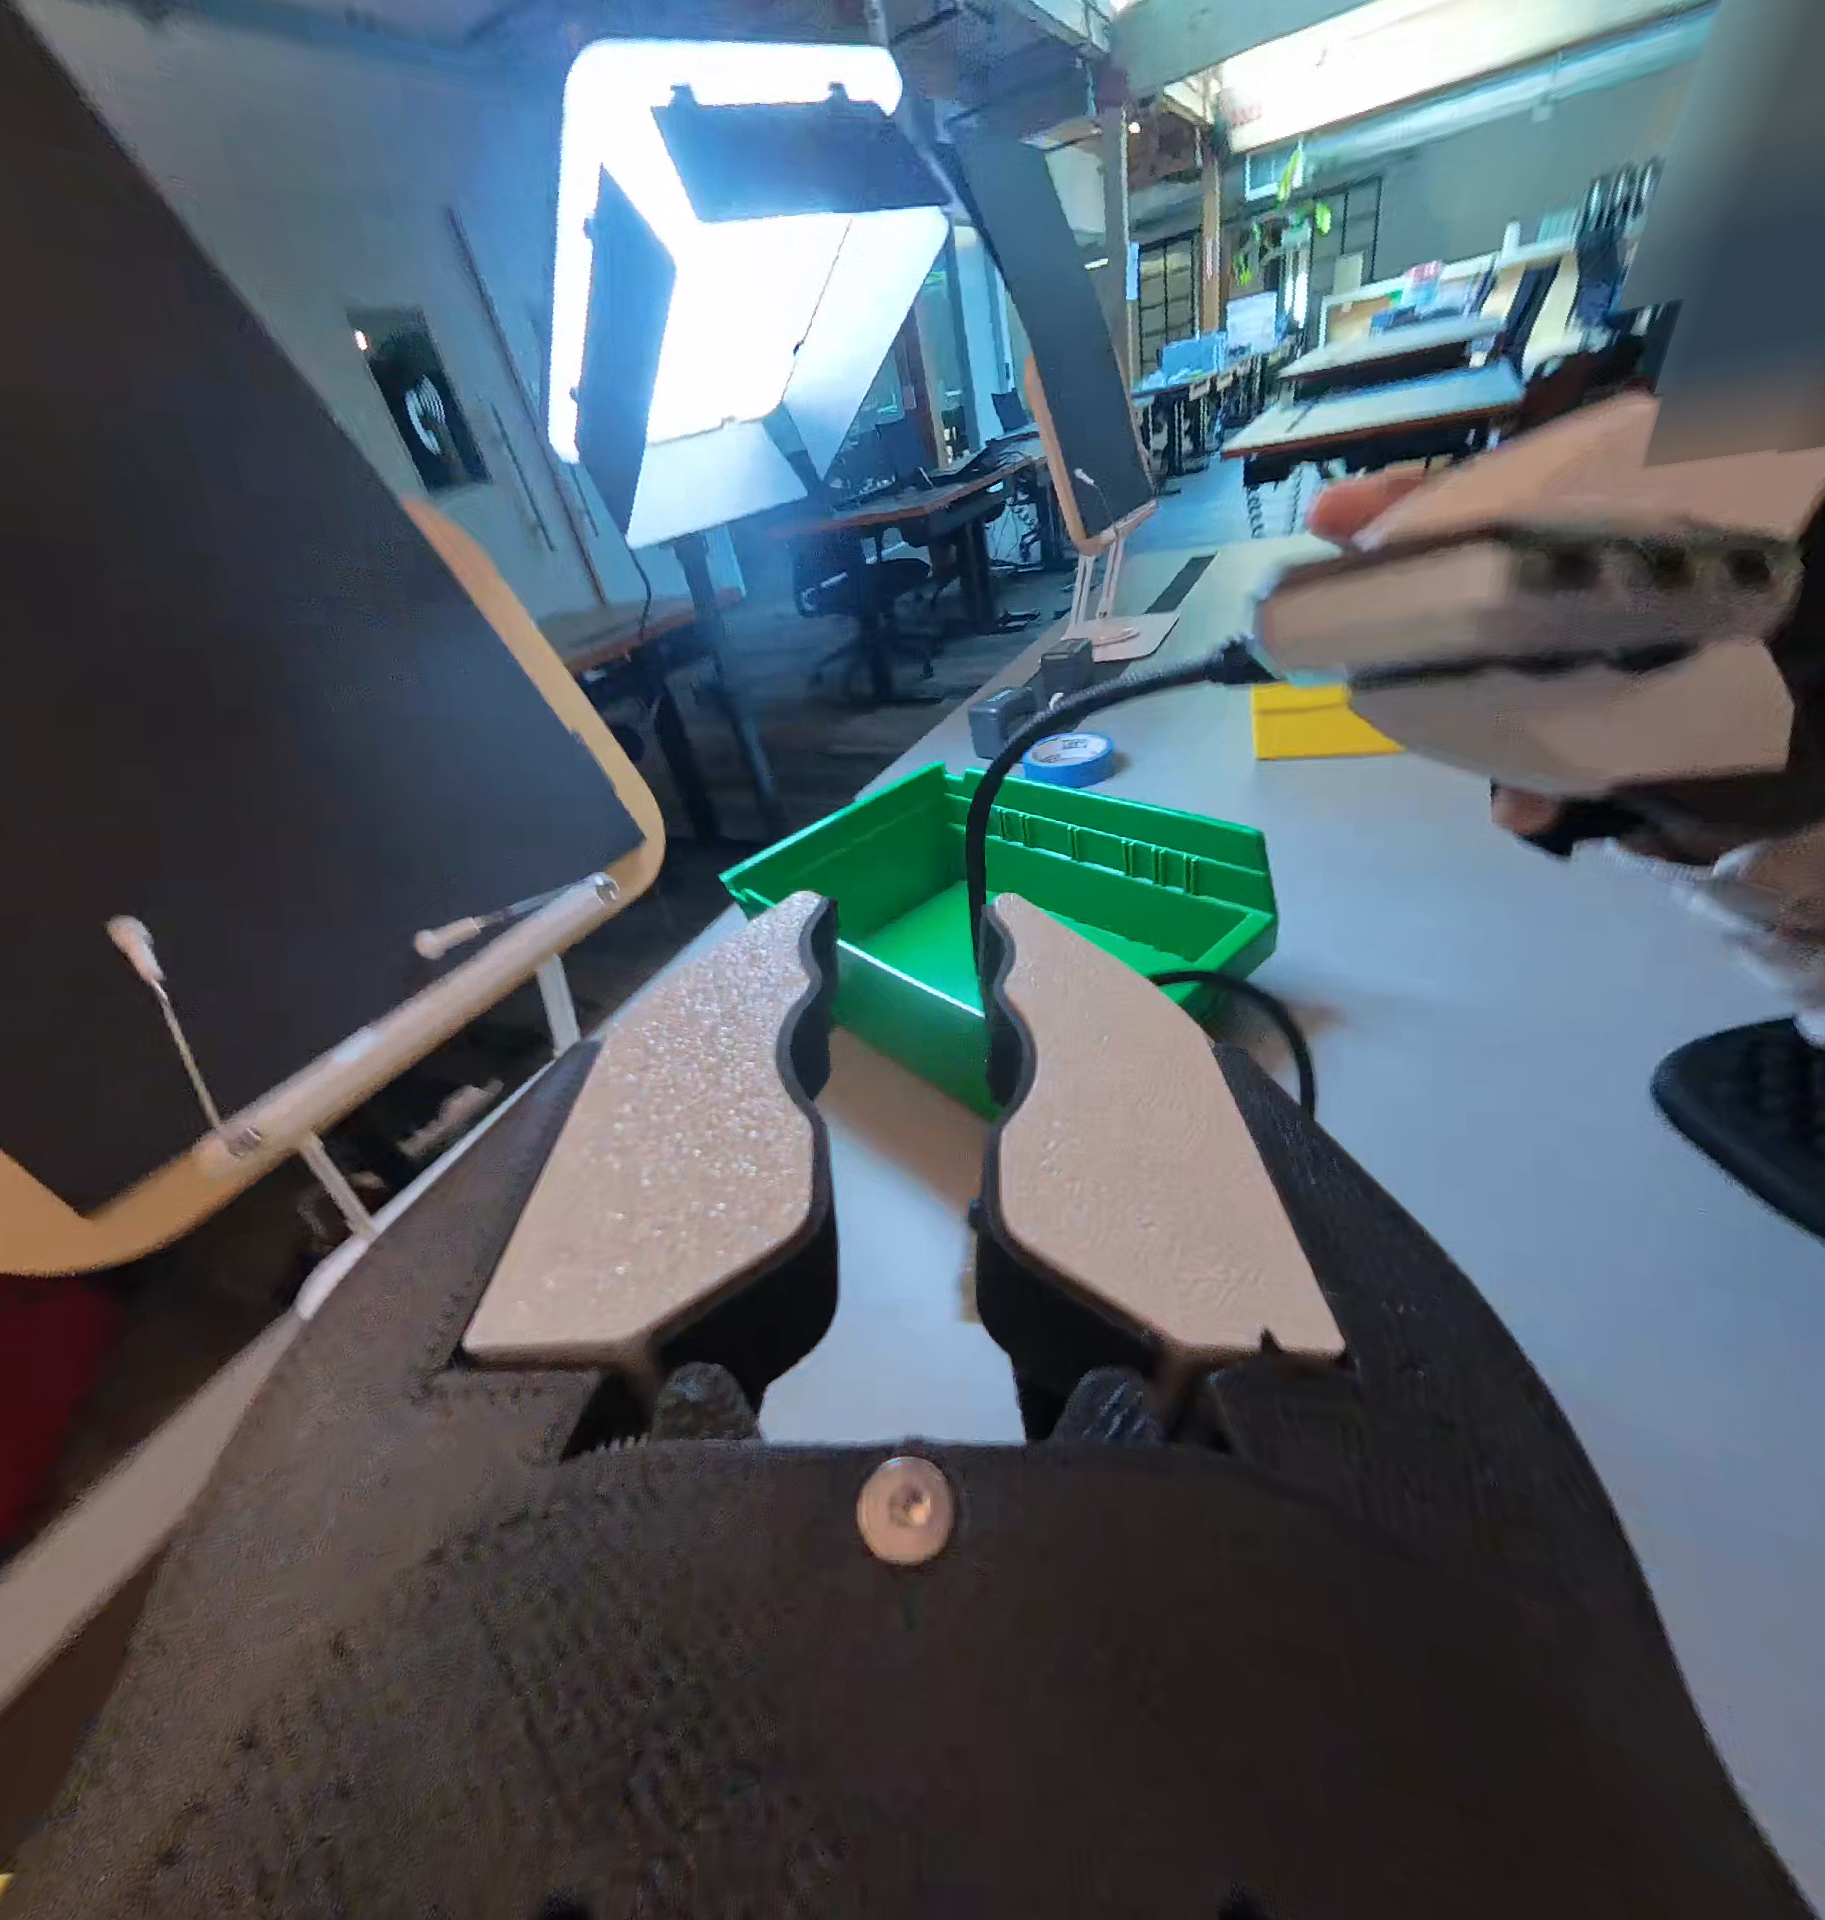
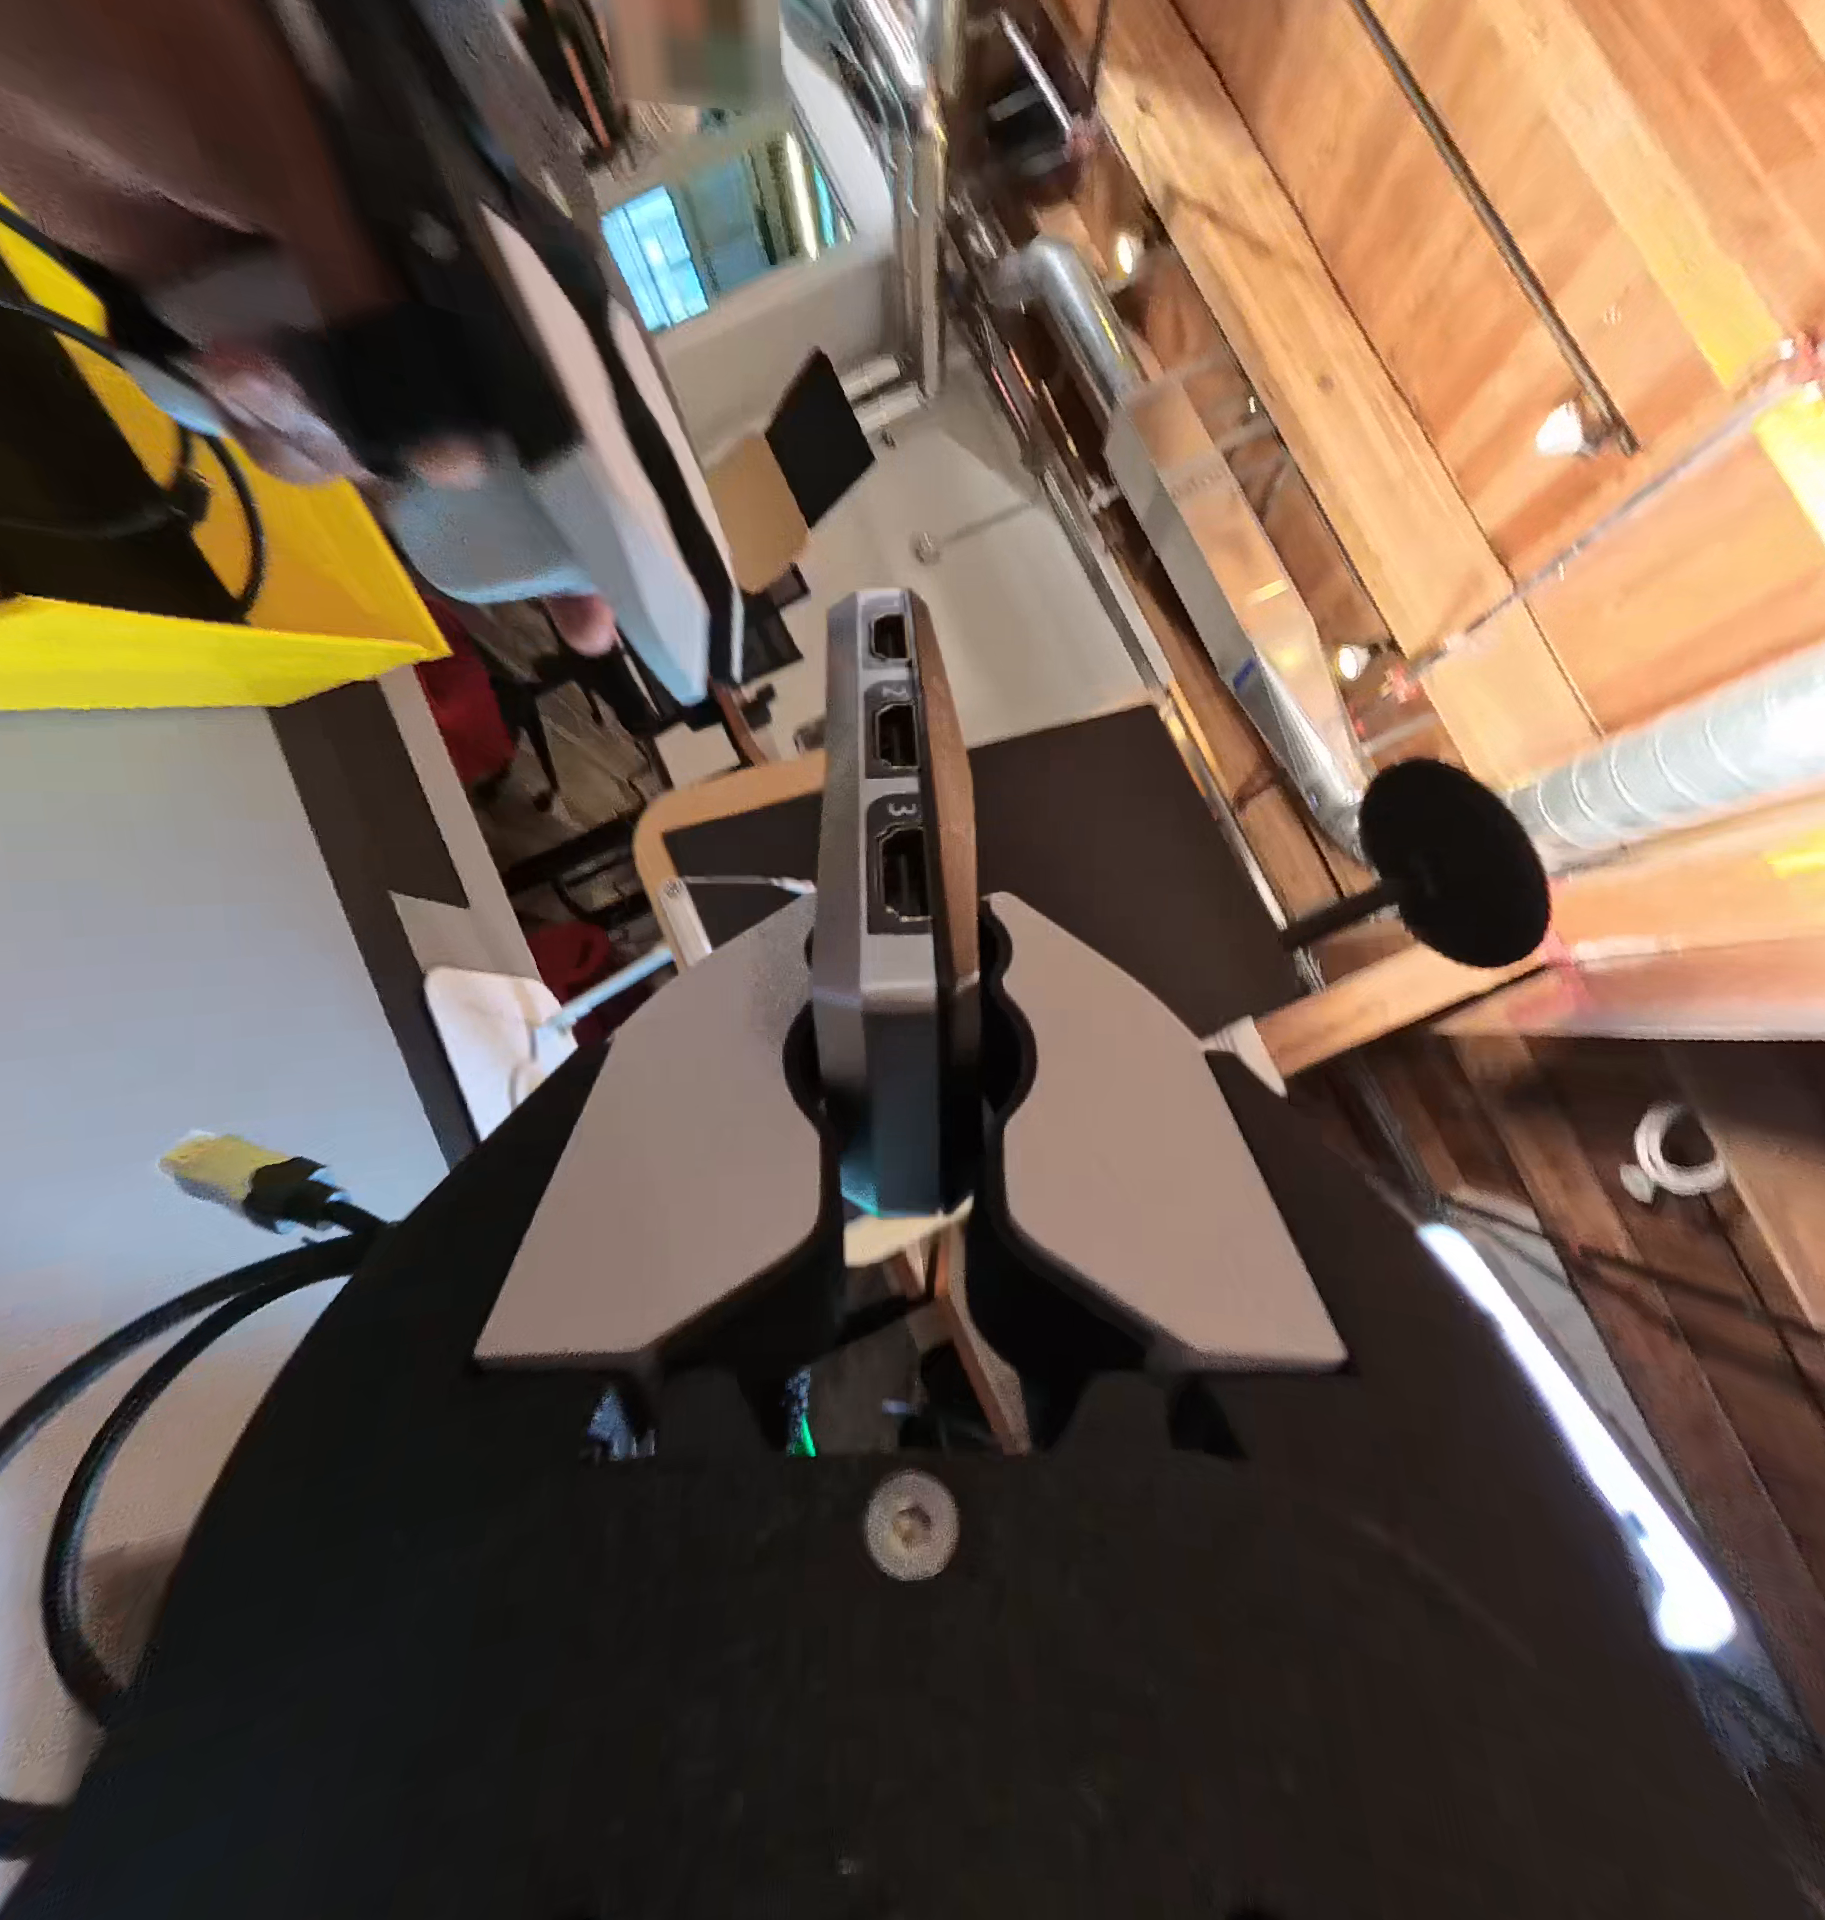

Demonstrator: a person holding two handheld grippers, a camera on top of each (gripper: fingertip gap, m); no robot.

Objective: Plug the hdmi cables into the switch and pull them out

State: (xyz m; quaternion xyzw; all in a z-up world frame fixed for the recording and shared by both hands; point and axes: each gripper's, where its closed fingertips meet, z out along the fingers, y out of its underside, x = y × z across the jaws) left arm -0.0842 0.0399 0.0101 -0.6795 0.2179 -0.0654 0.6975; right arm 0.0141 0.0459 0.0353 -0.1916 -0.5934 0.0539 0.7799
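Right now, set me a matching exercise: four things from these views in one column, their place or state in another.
Things:
1. switch
2. green bin
3. left gripper
4. blue tape roll

Place or state:
A. open, holding nothing
B. clamped in the right gripper, ports empty
C. on the table beyond the bin
D. on the table ahead of the left gripper

Pairs: 1-B, 2-D, 3-A, 4-C

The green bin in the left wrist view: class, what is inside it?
A black cable drops into the green bin, whose visible floor is otherwise bare. The near part is hidden behind the fingertips of the left hand-held gripper.
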